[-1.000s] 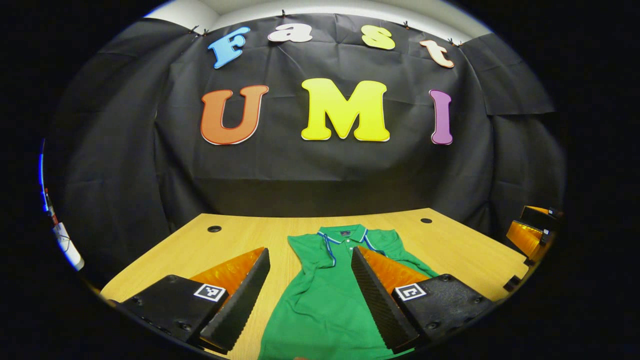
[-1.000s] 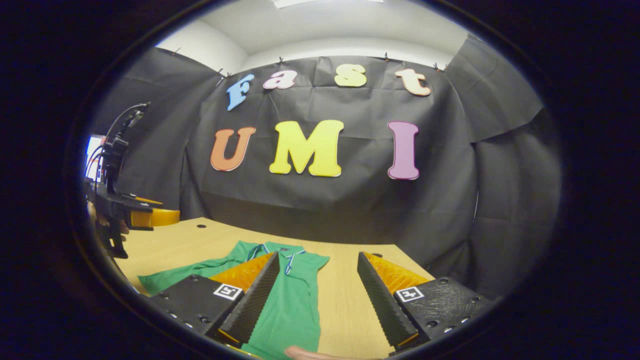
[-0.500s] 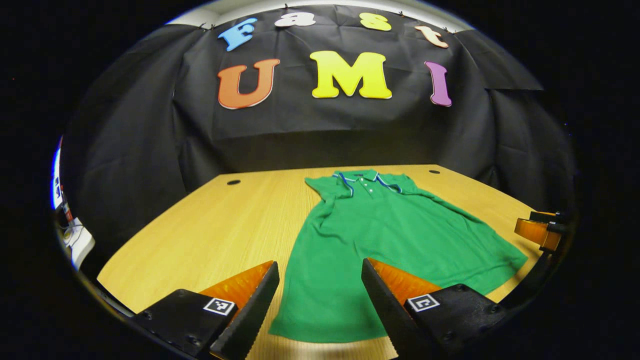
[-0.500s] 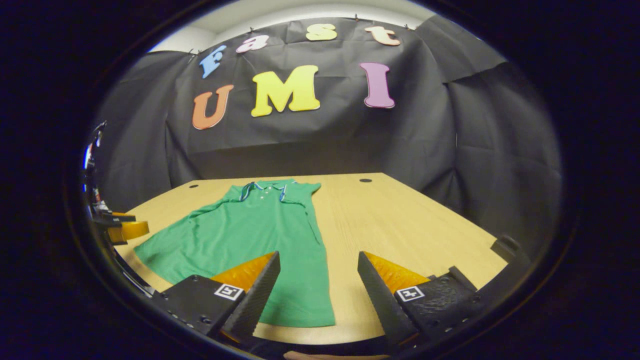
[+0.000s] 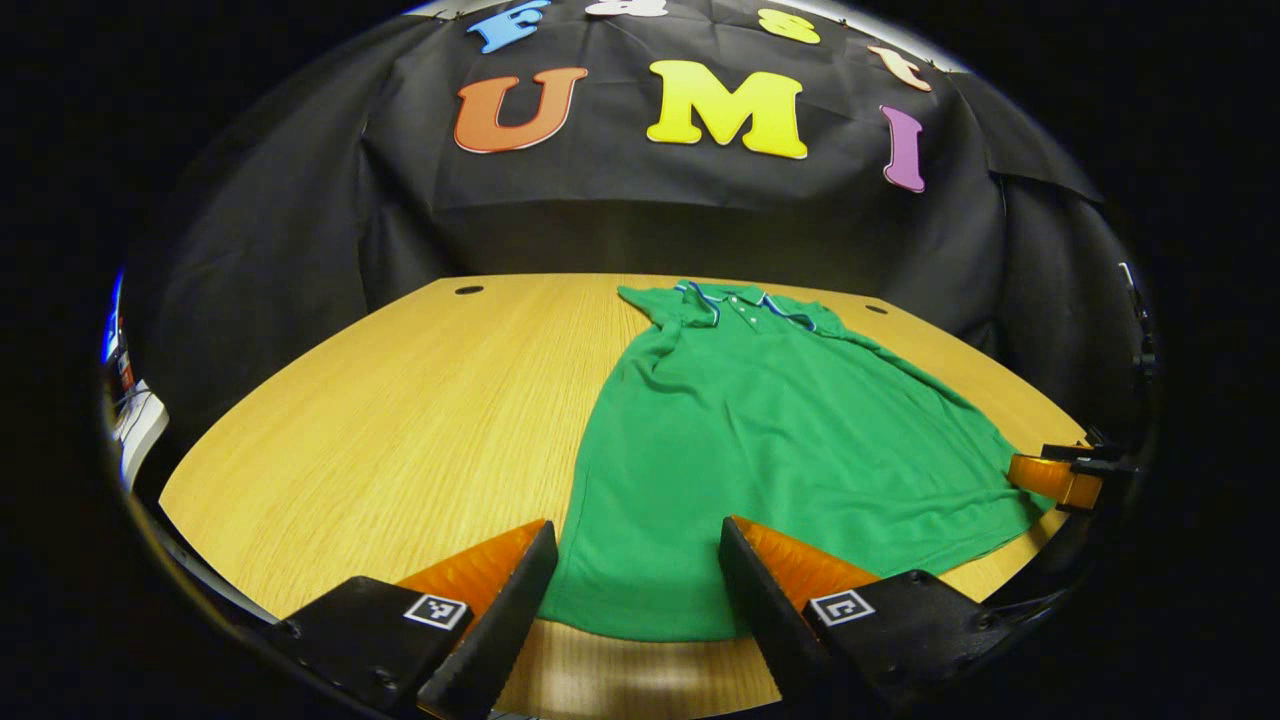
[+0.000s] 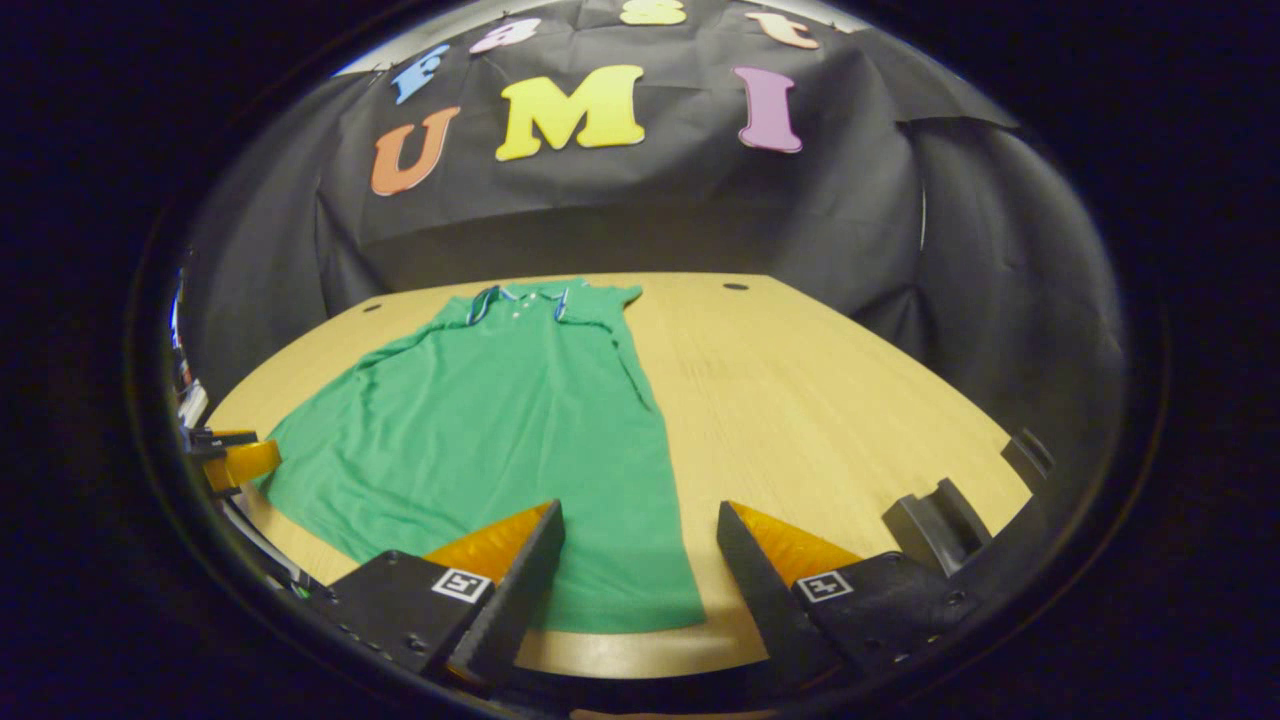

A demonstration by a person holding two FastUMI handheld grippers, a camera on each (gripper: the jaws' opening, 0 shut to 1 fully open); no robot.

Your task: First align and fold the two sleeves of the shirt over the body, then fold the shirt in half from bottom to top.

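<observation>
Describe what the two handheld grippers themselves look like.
The left gripper and the right gripper are built alike: two wedge-shaped fingers tapering forward, their inner faces ribbed, each on a dark matte block fixed with screws. Each block carries a small square black-and-white marker. No cables or sleeves are visible near the fingers.

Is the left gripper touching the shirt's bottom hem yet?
Cannot tell. In the left gripper view the left gripper stands open, its fingers straddling the hem of the shirt, but that view cannot show whether they hover above the cloth or rest on it.
</observation>
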